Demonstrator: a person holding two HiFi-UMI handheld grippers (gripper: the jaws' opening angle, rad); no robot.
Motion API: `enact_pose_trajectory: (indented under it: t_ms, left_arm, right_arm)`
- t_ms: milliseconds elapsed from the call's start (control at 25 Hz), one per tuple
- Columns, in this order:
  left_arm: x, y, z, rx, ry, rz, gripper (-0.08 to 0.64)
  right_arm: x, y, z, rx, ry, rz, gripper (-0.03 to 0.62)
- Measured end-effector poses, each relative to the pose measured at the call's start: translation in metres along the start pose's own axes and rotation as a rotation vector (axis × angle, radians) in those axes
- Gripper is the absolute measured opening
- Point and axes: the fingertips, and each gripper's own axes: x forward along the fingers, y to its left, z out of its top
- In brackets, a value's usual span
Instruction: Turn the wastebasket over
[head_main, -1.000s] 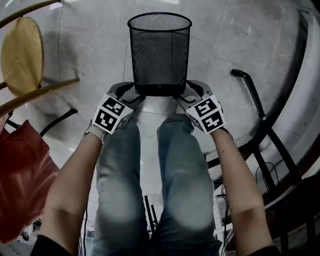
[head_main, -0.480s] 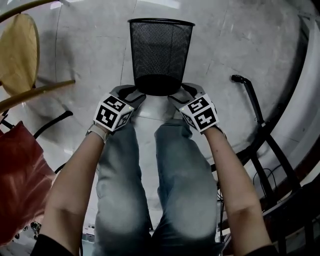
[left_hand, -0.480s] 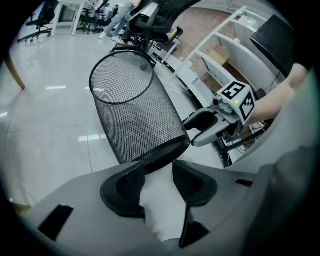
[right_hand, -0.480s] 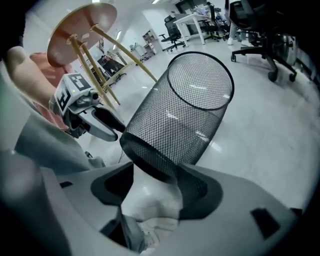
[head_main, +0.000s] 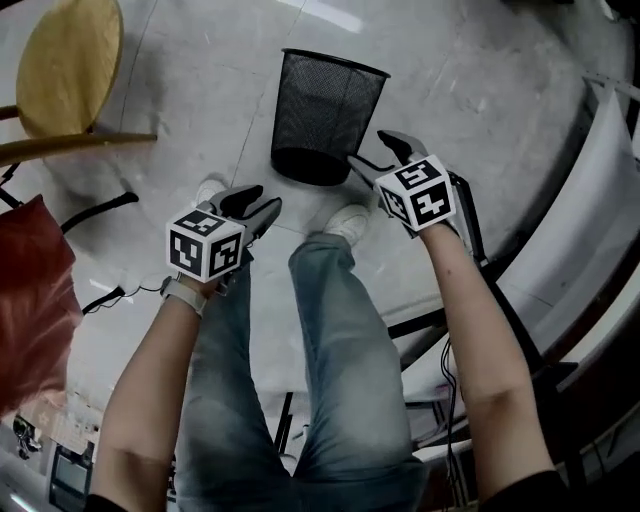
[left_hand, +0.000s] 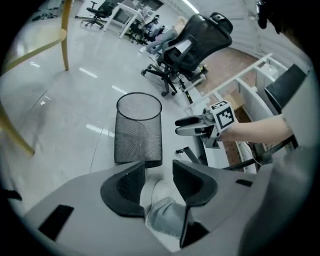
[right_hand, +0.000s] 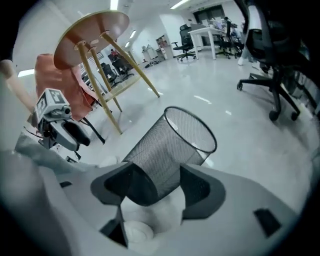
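Observation:
The black mesh wastebasket (head_main: 325, 105) stands upright on the pale floor, its open mouth up. My left gripper (head_main: 258, 205) hangs below and left of it, well apart, its jaws parted with only a shoe and a trouser leg showing through the gap. In the left gripper view the wastebasket (left_hand: 138, 132) stands beyond the left gripper (left_hand: 159, 175). My right gripper (head_main: 375, 150) is open just to the right of the basket's base. Seen between the right gripper (right_hand: 160, 172) jaws is the foot of the wastebasket (right_hand: 172, 145); I cannot tell if they touch it.
A wooden stool (head_main: 65, 60) stands at the upper left and a red bag (head_main: 30, 300) at the left edge. Black chair legs (head_main: 500, 230) run along the right. The person's white shoes (head_main: 345, 220) are just in front of the basket. Office chairs (left_hand: 195, 45) stand farther off.
Both grippers have drawn away from the basket's base: the left one up and toward the left, the right one out to the right. The basket still stands upright.

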Motion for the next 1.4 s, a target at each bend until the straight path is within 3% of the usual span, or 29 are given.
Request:
enact_pose_trajectory:
  t_ms: [160, 400, 600, 760, 1000, 1400]
  left_arm:
    - [-0.028, -0.022, 0.001, -0.077, -0.072, -0.003, 0.175]
    - [-0.044, -0.026, -0.007, -0.184, -0.158, -0.009, 0.167]
    - [-0.049, -0.010, -0.011, -0.233, -0.207, 0.000, 0.162]
    - [-0.053, -0.002, -0.020, -0.265, -0.231, 0.003, 0.160]
    - [-0.057, 0.004, -0.028, -0.306, -0.262, -0.003, 0.159]
    - [-0.074, -0.003, -0.021, -0.280, -0.262, -0.037, 0.149]
  right_arm:
    - [-0.009, -0.028, 0.046, -0.150, 0.026, -0.017, 0.293]
    - [0.017, -0.063, 0.103, -0.363, 0.115, 0.025, 0.301]
    - [0.050, -0.064, 0.107, -0.464, 0.245, 0.141, 0.301]
    - [0.069, -0.054, 0.082, -0.536, 0.369, 0.240, 0.301]
    - [0.078, -0.046, 0.083, -0.569, 0.414, 0.303, 0.307]
    - [0.034, 0.000, 0.080, -0.525, 0.458, 0.441, 0.101]
